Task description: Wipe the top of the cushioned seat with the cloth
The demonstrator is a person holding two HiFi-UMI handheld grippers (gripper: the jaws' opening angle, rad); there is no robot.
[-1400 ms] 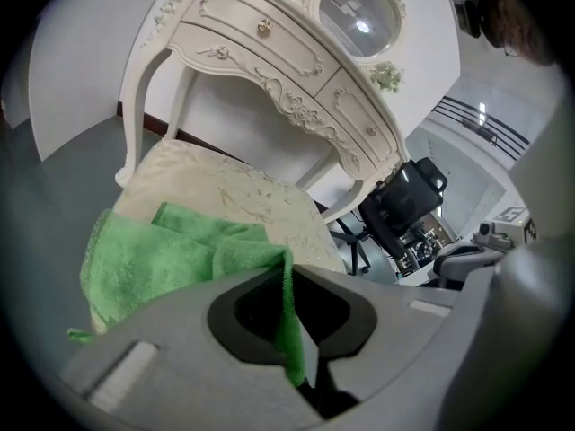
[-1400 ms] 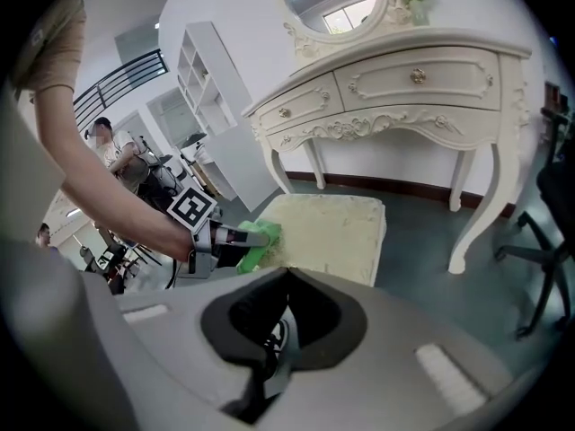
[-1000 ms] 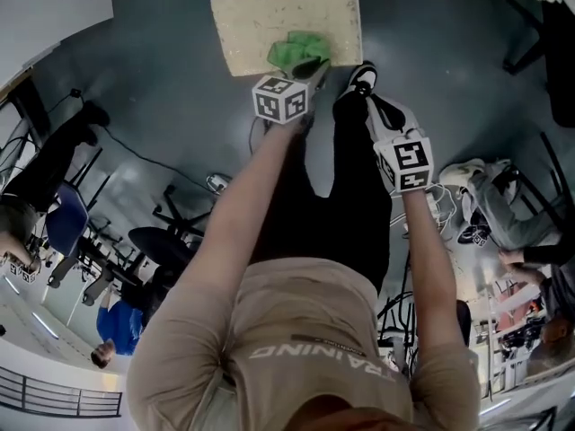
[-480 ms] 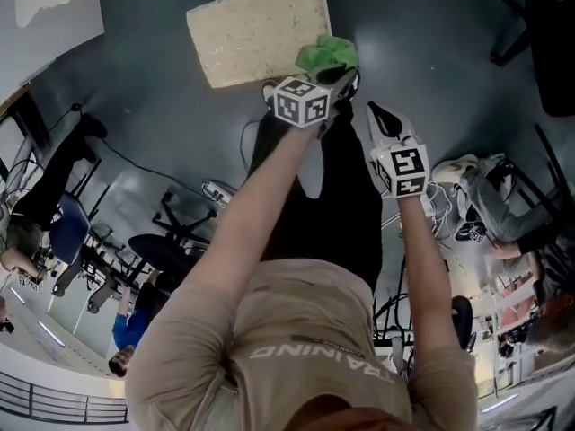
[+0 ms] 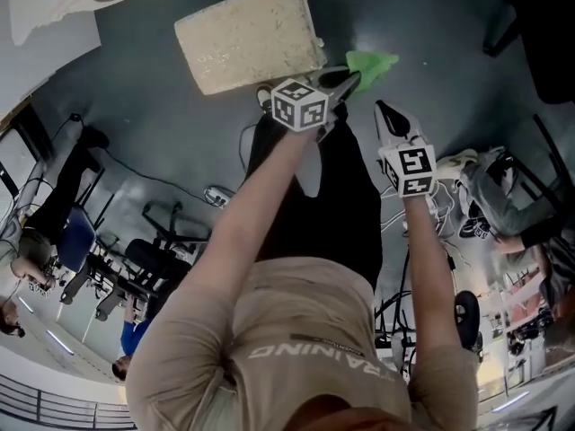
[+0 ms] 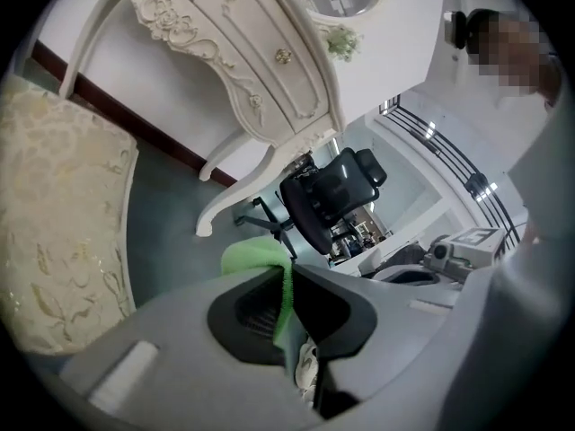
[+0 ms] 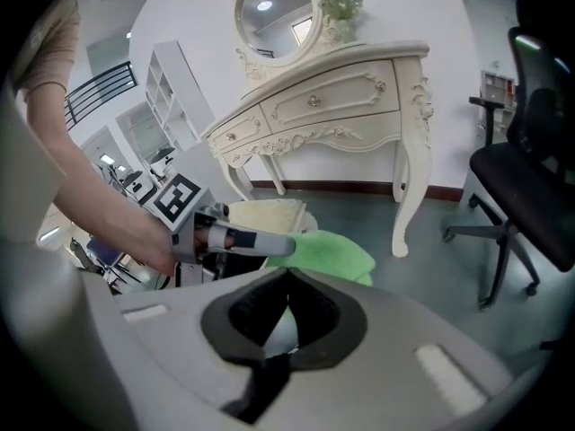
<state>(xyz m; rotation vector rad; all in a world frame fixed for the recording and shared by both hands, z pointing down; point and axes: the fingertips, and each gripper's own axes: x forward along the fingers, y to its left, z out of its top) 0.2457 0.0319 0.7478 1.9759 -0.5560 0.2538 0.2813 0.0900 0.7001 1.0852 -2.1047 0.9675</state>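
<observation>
Between the jaws of the left claw (image 6: 289,275) a fold of the green cloth (image 6: 256,257) is pinched tight, the jaws clenched on it, with the rest of the fabric bunched just past the tips. From the head view this claw (image 5: 353,76) reaches forward on an outstretched bare arm, its marker cube (image 5: 299,104) just behind it. The cloth (image 5: 370,63) hangs beyond its tips over the grey floor (image 5: 153,106), off the cushioned seat (image 5: 250,36). The seat, pale yellow with a leafy pattern, sits just to the left of that claw, its near right corner close beside the jaws but apart from the cloth. In the left gripper view the seat (image 6: 54,223) fills the far left, and a black office chair (image 6: 328,196) stands ahead of the claw beyond a white carved leg.

To the right of the left claw and a little nearer the person, the right claw (image 7: 287,275) has its jaws closed together with nothing gripped. Straight ahead of its tips lies the cloth (image 7: 332,254), with the left claw (image 7: 269,243) reaching in from its left and the seat (image 7: 265,214) just behind. Farther ahead stands a white dressing table (image 7: 341,88) with an oval mirror (image 7: 274,7).
</observation>
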